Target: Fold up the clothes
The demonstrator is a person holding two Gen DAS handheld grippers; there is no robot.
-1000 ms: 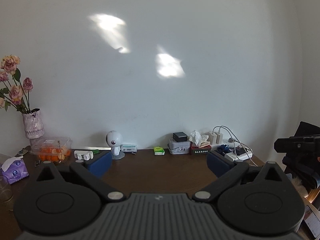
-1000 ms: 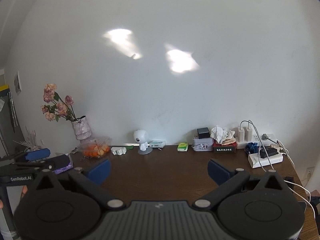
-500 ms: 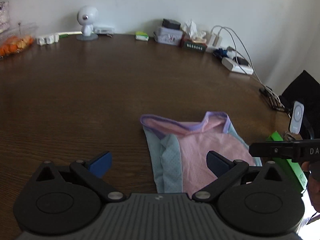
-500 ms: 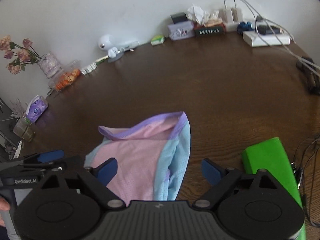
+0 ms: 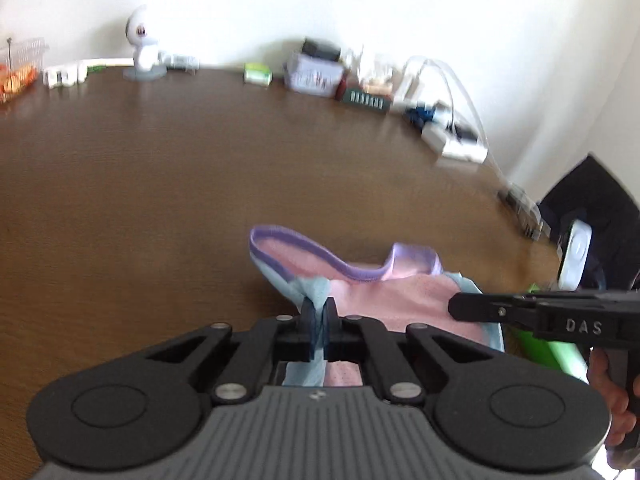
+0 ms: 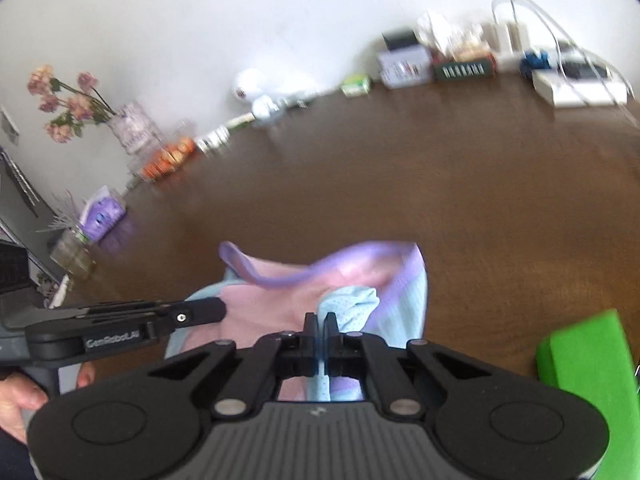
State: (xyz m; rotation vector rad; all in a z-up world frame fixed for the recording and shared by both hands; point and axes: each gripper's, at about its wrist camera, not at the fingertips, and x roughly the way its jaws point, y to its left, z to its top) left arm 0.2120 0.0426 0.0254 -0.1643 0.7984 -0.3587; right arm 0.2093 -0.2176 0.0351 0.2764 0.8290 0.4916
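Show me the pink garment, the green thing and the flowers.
pink garment (image 5: pixel 400 300), left wrist view, pink middle panel.
green thing (image 6: pixel 584 360), right wrist view, its top face.
flowers (image 6: pixel 60 100), right wrist view, the blooms.

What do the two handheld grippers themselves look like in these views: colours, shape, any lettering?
Both are black, with a ribbed grey base, two round black discs and silver pivot pins on angled linkage arms. The left gripper has dark blue finger pads; its side reads "GenRobot.AI". The right gripper shows "DAS" in white. Bare hands hold them; no cables show.

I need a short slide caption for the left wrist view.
Left gripper shut on the pink garment's light-blue edge over the brown table; right gripper alongside.
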